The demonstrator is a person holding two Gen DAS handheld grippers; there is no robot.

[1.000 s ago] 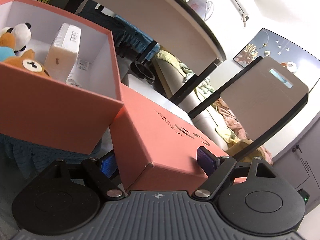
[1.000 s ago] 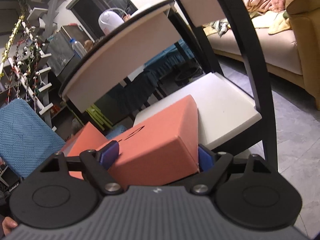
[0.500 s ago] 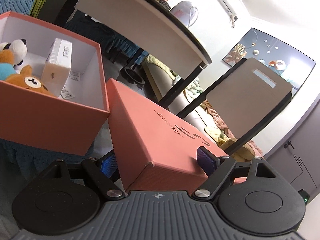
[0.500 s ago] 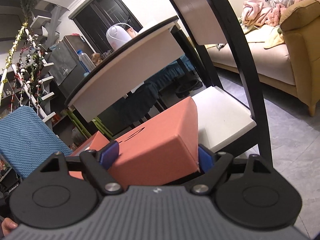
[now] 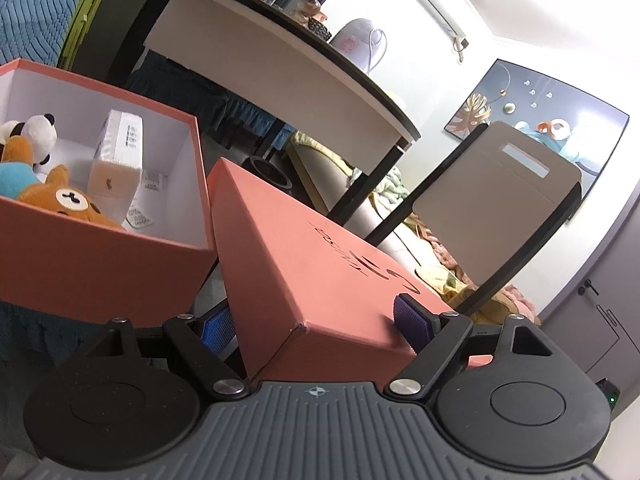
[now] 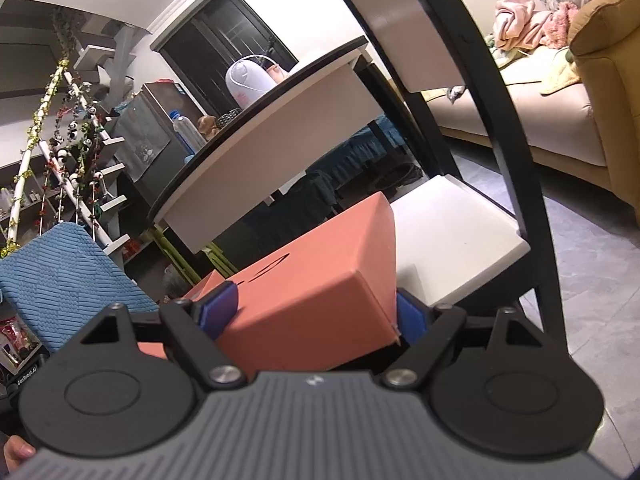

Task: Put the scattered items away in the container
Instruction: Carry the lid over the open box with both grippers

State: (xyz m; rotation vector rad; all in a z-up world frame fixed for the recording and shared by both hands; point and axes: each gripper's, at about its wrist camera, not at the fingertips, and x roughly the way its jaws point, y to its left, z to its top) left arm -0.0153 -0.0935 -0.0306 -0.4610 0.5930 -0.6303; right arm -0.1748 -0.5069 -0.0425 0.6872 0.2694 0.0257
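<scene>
An open salmon box (image 5: 100, 264) with white inner walls sits at the left of the left wrist view. Inside it lie a brown bear plush (image 5: 72, 204), a panda plush (image 5: 38, 134) and a white carton (image 5: 118, 164). The salmon lid (image 5: 320, 264), with a dark logo on top, is lifted beside the box. My left gripper (image 5: 316, 320) is shut on one end of the lid. My right gripper (image 6: 316, 312) is shut on the lid's (image 6: 316, 280) other end, blue pads pressed on both sides.
A white chair seat (image 6: 452, 236) with a black frame (image 6: 516, 160) lies just beyond the lid. A white-sided table (image 5: 280, 60) stands behind. A blue textured cloth (image 6: 60, 272) is at the left, a beige sofa (image 6: 540, 120) at the right.
Both grippers have raised the lid off the chair seat and carried it up level with the open box. The box now sits lower and farther left in the left wrist view.
</scene>
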